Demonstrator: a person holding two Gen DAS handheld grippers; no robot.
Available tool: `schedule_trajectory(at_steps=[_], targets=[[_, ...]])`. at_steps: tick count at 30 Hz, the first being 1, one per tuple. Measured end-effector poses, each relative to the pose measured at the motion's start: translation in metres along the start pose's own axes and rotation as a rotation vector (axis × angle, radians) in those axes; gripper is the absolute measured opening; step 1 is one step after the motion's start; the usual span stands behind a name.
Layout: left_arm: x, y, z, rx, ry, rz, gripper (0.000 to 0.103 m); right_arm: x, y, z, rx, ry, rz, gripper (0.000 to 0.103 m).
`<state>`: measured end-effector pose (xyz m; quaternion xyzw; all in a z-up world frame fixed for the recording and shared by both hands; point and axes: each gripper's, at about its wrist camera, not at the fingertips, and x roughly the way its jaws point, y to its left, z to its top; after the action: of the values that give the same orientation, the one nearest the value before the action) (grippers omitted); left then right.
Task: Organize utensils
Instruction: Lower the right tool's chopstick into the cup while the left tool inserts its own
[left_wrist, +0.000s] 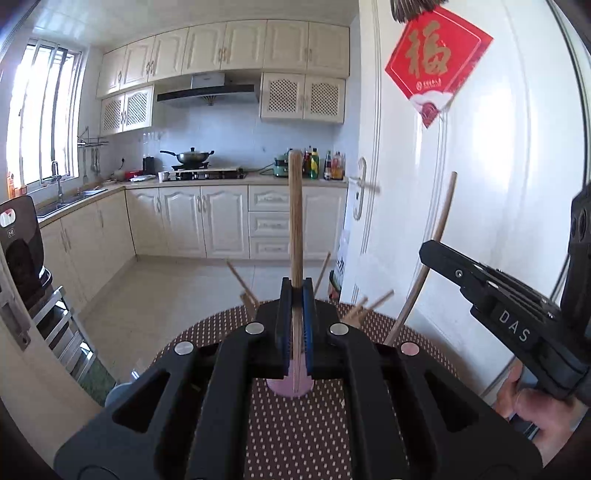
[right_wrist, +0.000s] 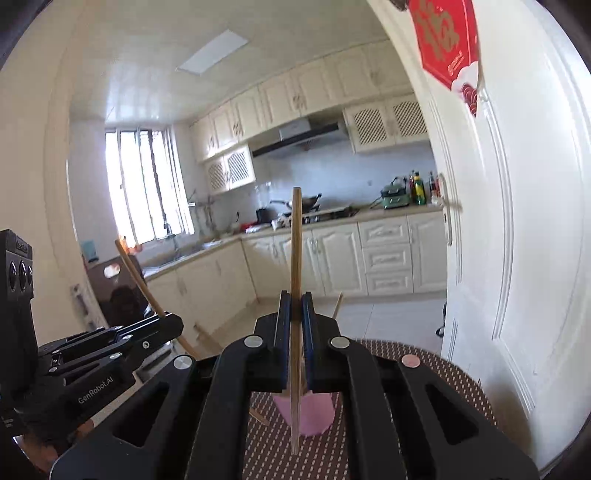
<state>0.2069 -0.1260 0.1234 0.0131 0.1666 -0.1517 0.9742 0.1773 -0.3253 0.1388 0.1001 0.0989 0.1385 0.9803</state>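
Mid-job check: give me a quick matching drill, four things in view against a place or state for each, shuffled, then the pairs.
Things:
1. left gripper
2. pink cup
3. wok
4. red sign

Places or states:
A. hangs on the white door
B. stands on the dotted mat, under the jaws
C. shut on an upright chopstick
D. sits on the stove at the far counter

Pairs: 1-C, 2-B, 3-D, 4-A

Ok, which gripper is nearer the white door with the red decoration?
Right. The right gripper is beside the white door, between it and the left gripper, which is over the dotted table, farther from the door. Each is shut on a chopstick.
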Motion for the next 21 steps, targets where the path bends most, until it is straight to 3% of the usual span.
schedule_trajectory(at_steps=[11, 21], targets=[[0.022, 0.007, 0.021, -0.051, -0.074, 0.013, 0.006, 0.01, -0.009, 0.01, -0.002, -0.112, -0.042, 0.005], [0.052, 0.015, 0.005, -0.056, -0.023, 0.019, 0.006, 0.028, -0.011, 0.006, 0.017, -0.144, -0.044, 0.005]])
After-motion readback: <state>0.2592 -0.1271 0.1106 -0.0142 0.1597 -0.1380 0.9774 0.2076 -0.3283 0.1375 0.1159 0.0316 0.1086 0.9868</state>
